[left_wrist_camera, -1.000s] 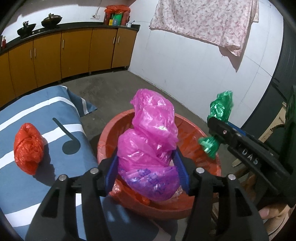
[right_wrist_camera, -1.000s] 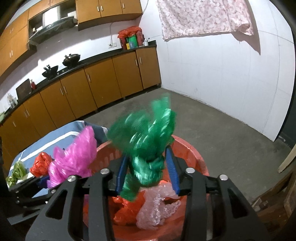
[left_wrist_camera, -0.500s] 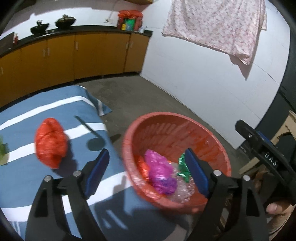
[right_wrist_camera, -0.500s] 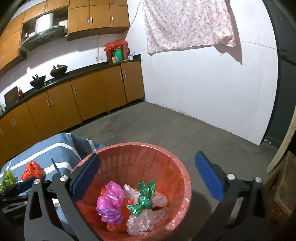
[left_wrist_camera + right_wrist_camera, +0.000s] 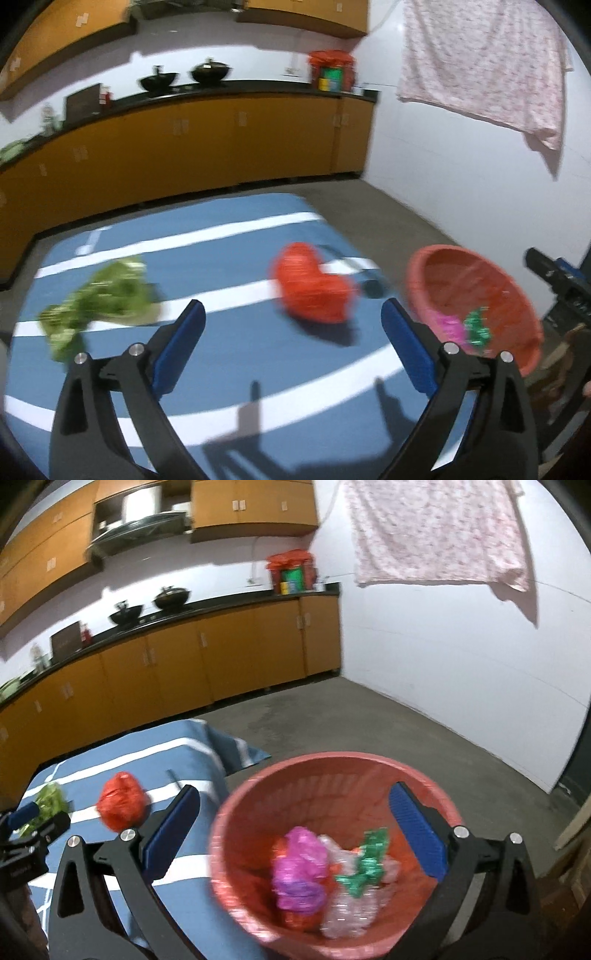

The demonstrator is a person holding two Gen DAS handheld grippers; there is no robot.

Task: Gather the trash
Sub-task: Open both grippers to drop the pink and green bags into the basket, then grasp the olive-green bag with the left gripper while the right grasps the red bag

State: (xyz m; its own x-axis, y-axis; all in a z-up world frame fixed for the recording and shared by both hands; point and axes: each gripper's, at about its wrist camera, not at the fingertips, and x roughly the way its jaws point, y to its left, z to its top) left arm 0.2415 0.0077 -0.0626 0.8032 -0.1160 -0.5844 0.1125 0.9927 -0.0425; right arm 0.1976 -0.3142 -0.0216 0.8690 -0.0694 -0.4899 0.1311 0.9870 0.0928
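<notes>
A long run of orange cabinets (image 5: 207, 657) under a dark counter fills the far side of the room, and a pale floral cloth (image 5: 439, 531) hangs on the white wall to the right. Nearer, a blue cloth with white stripes (image 5: 229, 373) covers a low surface on the left, and a red plastic basket (image 5: 373, 771) stands just beside its right edge. On the cloth lie two pieces of trash well apart: a crumpled red bag (image 5: 314, 288) near the right edge and a green bag (image 5: 99, 299) further left. Inside the basket a pink bag (image 5: 299, 867) and a small green bag (image 5: 365, 864) rest on clear and red plastic scraps. The left gripper (image 5: 291, 325) hovers over the cloth, its jaws opening wide with nothing between them, the red bag just beyond its tips. The right gripper (image 5: 295, 812) hangs above the basket, spread fully apart and released, holding nothing; the pink and green bags lie below and between its blue pads (image 5: 417, 834).
</notes>
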